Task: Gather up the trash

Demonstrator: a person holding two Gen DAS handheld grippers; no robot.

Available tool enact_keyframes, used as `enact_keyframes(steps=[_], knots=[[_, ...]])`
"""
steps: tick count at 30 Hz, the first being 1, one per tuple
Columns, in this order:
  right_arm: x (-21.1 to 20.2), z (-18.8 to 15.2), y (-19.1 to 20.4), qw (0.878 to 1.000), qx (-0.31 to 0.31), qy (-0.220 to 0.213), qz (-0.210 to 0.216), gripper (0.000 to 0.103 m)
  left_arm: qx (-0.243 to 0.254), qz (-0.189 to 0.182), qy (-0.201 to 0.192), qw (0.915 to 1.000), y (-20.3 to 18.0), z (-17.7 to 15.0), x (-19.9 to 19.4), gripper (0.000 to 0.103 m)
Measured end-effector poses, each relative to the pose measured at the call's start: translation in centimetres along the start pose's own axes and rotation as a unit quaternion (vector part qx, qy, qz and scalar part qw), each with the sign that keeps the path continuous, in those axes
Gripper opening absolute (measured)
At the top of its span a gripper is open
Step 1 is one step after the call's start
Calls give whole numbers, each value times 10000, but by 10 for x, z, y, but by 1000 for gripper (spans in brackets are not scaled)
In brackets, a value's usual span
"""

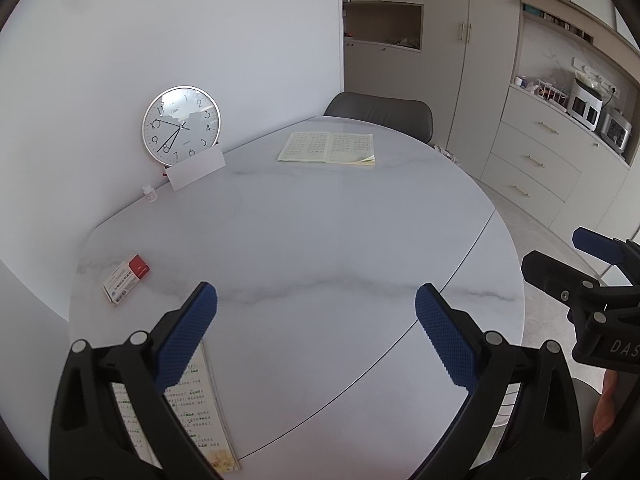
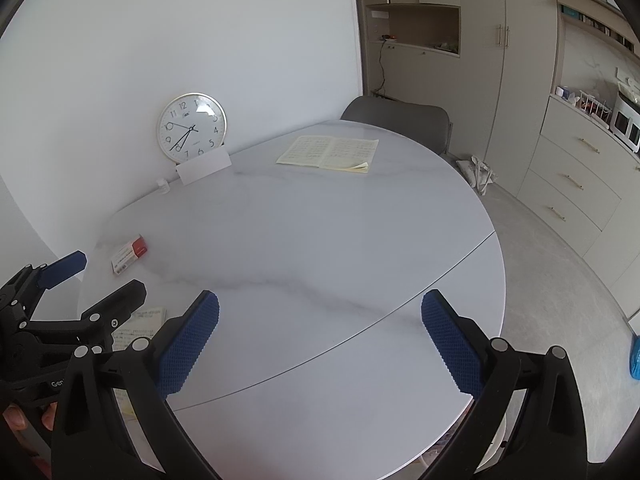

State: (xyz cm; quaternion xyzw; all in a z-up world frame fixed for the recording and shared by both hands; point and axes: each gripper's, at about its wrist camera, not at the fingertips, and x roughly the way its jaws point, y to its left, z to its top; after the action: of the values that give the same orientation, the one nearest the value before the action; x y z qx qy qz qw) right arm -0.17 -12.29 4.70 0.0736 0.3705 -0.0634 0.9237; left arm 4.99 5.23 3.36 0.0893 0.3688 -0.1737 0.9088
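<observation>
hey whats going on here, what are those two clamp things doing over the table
A person holds a two-finger gripper in each hand above a white marble-look table. The left gripper and right gripper are both open and hold nothing. On the table lie a red and white box, an open notebook, a printed booklet near the front edge, a small bottle and a clock leaning against the wall. Nothing is picked up yet.

White wall [image 1: 200,20], marble table [image 1: 320,240], grey chair [image 1: 380,114], beige cabinets [image 1: 532,160].
</observation>
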Motion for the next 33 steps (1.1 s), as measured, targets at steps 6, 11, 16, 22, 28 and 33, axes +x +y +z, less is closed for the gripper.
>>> enact_keyframes(steps=[6, 11, 16, 22, 28, 33], knots=[[1, -2, 1, 10000, 19, 20, 1, 101, -21, -16, 44, 10000, 2, -1, 3, 95], [2, -3, 2, 10000, 24, 33, -9, 101, -15, -28, 68, 10000, 2, -1, 5, 95], [3, -4, 1, 10000, 46, 49, -23, 101, -11, -53, 88, 9999, 4, -2, 7, 95], [4, -6, 1, 9999, 63, 82, -34, 101, -64, -61, 178, 9998, 7, -3, 16, 95], [6, -6, 1, 9999, 57, 132, -38, 101, -72, -20, 232, 9997, 7, -8, 24, 95], [9, -5, 3, 9999, 37, 159, -50, 101, -86, 22, 197, 9998, 8, -7, 23, 95]])
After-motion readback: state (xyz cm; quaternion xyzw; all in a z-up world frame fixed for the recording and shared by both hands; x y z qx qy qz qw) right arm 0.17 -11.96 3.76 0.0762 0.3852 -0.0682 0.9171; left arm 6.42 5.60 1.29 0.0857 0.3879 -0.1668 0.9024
